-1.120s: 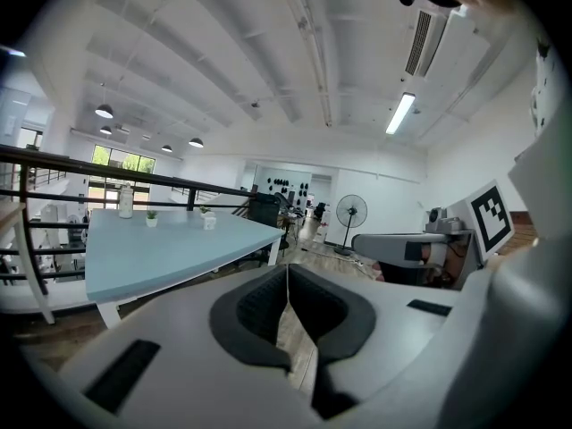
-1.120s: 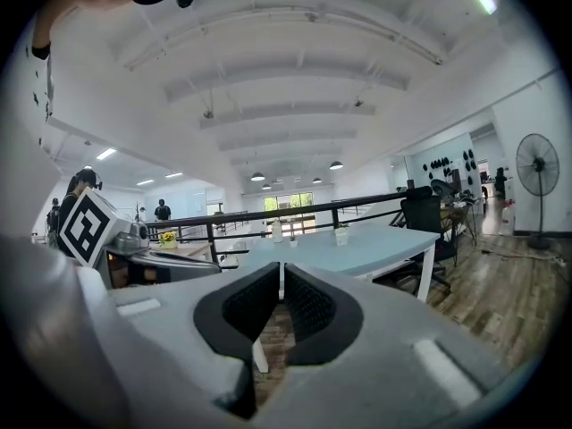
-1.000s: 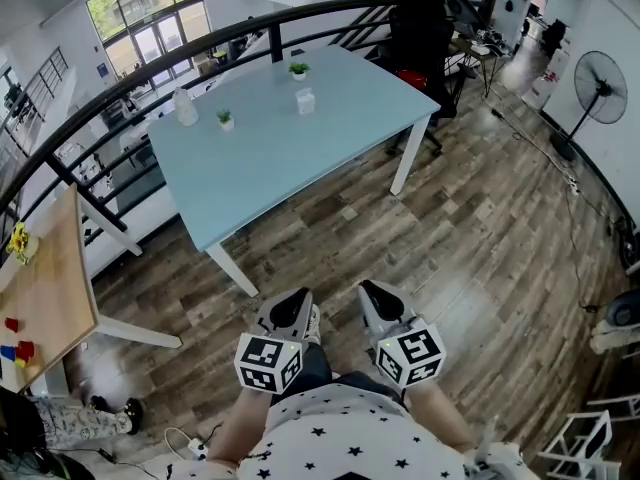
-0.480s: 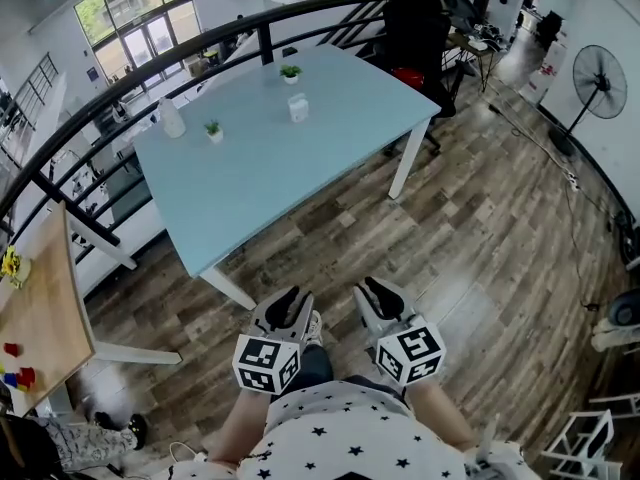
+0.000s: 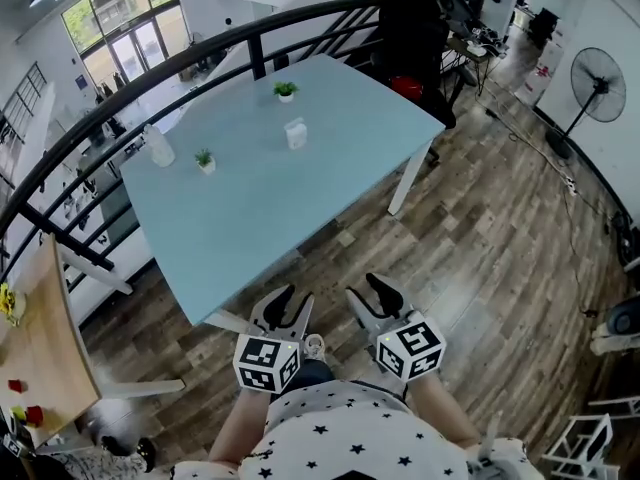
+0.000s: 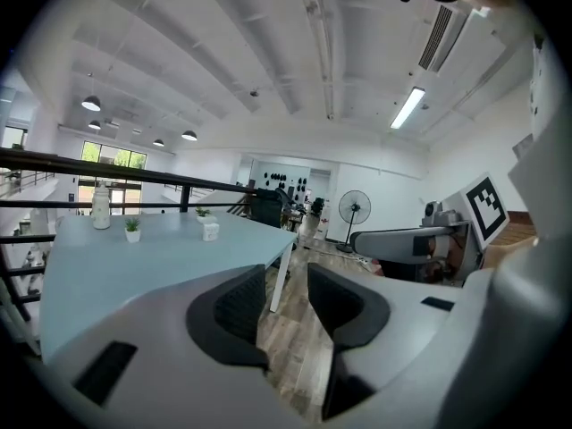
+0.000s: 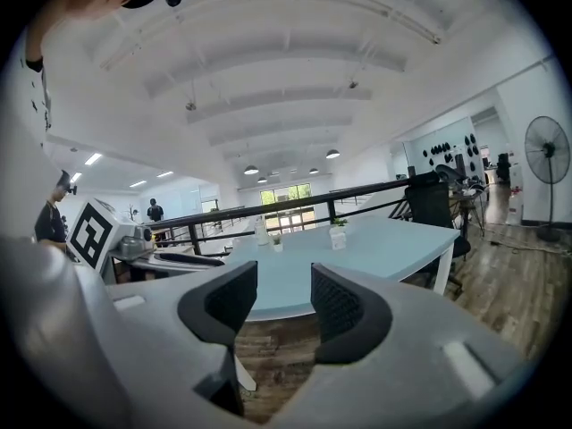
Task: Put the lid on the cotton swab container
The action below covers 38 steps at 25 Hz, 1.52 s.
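A small white cotton swab container (image 5: 295, 133) stands on the far half of a light blue table (image 5: 250, 208); it is too far off to tell its lid apart. The left gripper view has the container (image 6: 210, 231) small in the distance, and so does the right gripper view (image 7: 338, 238). My left gripper (image 5: 288, 300) and right gripper (image 5: 368, 293) are held side by side low in front of me, short of the table's near edge. Both sets of jaws have just been opening and stand open with nothing between them.
On the table also stand two small potted plants (image 5: 204, 159) (image 5: 285, 90) and a clear bottle (image 5: 158, 146). A black railing (image 5: 130, 83) runs behind the table. A wooden table (image 5: 40, 368) is at the left, a fan (image 5: 595, 78) at the far right, wood flooring (image 5: 500, 258) around.
Both grippers' jaws have gone from shut to open. The blue table has drawn nearer to the grippers in the head view as I moved toward it.
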Available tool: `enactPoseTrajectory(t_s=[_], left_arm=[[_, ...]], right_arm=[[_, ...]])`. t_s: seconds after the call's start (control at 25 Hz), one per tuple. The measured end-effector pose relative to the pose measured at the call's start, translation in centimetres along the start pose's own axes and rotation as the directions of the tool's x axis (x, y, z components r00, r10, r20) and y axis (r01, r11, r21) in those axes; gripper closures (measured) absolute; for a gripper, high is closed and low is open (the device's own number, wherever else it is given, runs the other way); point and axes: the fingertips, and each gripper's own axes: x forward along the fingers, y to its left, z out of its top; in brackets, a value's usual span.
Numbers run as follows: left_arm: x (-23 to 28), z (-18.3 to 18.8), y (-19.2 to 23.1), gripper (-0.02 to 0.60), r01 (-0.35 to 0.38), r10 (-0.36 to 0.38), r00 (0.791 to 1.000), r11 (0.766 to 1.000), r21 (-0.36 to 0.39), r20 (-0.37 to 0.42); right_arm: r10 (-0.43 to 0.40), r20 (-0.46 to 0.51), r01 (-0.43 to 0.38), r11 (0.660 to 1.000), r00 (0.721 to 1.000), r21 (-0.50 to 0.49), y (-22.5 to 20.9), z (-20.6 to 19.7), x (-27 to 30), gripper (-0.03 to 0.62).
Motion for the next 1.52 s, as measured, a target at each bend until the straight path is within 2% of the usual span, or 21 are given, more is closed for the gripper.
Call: enactPoseTrajectory(t_s=[0.32, 0.64, 1.28, 1.52], left_arm=[[5.4, 4.0, 6.0, 0.436, 0.008, -0.008, 1.000, 1.000, -0.004, 0.006], [9.7, 6.1, 10.7, 0.434, 0.026, -0.026, 1.000, 1.000, -0.002, -0.003], [14.8, 7.1, 14.7, 0.434, 0.022, -0.022, 0.999, 1.000, -0.014, -0.023], [17.9, 7.7, 15.8, 0.434, 0.001, -0.001, 1.000, 1.000, -0.018, -0.025]], right_arm=[[-0.006, 0.015, 0.006, 1.000, 1.000, -0.009, -3.0, 4.3, 7.8, 0.419], [-0.025, 0.018, 0.025, 1.000, 1.000, 0.001, -5.4, 5.8, 13.6, 0.414], [-0.019, 0.024, 0.018, 0.999, 1.000, 0.040, -9.1, 7.3, 18.8, 0.402], [0.006, 0.033, -0.007, 0.999, 0.999, 0.034, -11.8, 8.4, 20.9, 0.402]])
